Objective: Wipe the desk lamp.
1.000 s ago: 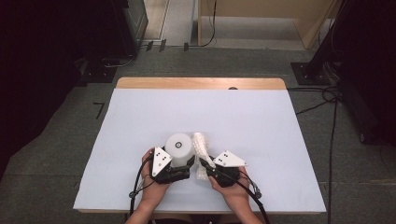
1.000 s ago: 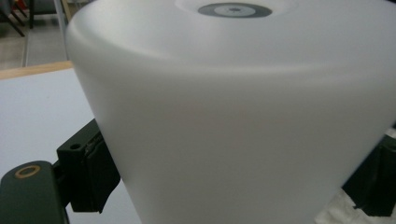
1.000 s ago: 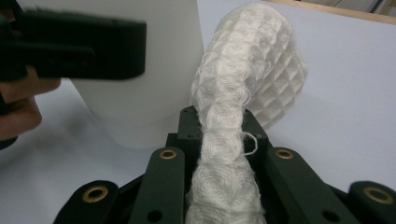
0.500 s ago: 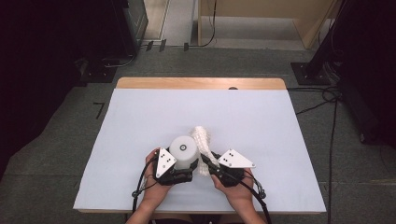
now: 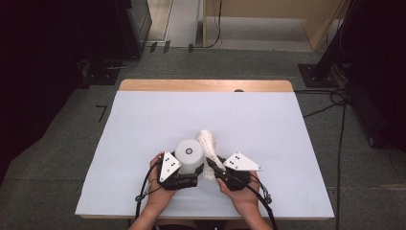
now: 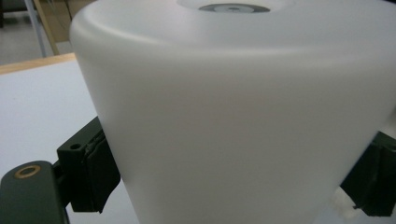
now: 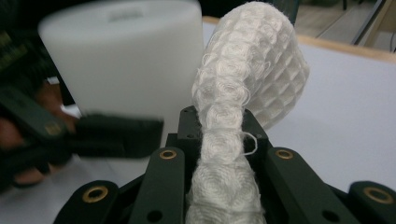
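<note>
White plastic cup [image 5: 188, 155], inverted, stands near the front edge of the counter [image 5: 268, 124], clamped across its wall by the left claw [image 5: 184, 178]. Just right of it, the right claw [image 5: 216, 167] is clamped on a white waffle-weave cloth [image 5: 208, 143]. Judged progress: both items are gripped; wiping the cup appears barely begun. Count: one cup, one cloth, two claws.
</note>
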`<state>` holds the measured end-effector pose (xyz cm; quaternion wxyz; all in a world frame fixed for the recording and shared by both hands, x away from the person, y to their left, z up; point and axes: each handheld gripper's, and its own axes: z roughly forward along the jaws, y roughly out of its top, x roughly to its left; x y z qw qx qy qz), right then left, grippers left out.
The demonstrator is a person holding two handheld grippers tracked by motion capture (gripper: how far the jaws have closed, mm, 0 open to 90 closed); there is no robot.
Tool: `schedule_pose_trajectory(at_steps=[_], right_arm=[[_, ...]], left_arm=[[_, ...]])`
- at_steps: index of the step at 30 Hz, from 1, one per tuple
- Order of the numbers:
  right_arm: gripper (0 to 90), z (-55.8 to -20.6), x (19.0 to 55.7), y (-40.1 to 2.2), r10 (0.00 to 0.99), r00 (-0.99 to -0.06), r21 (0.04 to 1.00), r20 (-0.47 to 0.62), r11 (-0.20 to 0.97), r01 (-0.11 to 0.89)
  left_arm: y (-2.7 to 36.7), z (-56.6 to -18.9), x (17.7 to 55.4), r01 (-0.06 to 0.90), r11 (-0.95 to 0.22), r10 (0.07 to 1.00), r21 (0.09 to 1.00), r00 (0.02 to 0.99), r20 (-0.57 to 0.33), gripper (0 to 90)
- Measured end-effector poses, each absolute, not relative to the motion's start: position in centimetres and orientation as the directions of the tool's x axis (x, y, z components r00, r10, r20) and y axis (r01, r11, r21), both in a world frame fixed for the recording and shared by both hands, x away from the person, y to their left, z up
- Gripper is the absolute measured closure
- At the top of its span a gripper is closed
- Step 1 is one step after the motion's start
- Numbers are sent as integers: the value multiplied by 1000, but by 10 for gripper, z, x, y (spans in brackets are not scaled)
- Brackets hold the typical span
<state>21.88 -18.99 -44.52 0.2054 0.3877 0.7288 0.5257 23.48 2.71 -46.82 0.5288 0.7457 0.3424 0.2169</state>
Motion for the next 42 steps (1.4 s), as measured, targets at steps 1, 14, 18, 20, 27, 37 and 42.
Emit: schedule_pose_trajectory(at_steps=[1,14,18,20,27,37,42], right_arm=[[758,-442,218,-192,782,-614,931,104,140,336],[758,-465,225,-183,778,-617,892,122,186,411],[758,-454,221,-186,775,-621,914,118,160,373],[758,-446,219,-189,774,-624,926,111,147,348],[759,-432,217,-197,768,-632,948,103,115,295],[759,-457,232,-213,823,-555,912,115,134,388],[758,-463,234,-213,825,-553,905,117,140,402]], left_arm=[[26,-469,234,280,-209,737,937,675,-37,84],[38,-455,238,249,-151,750,957,660,-54,85],[34,-459,239,262,-173,743,949,667,-48,84],[32,-462,239,267,-183,741,946,670,-46,84],[24,-471,241,250,-242,748,938,663,17,84],[33,-487,250,269,-253,752,929,659,14,82],[34,-487,246,265,-253,768,930,640,27,75]])
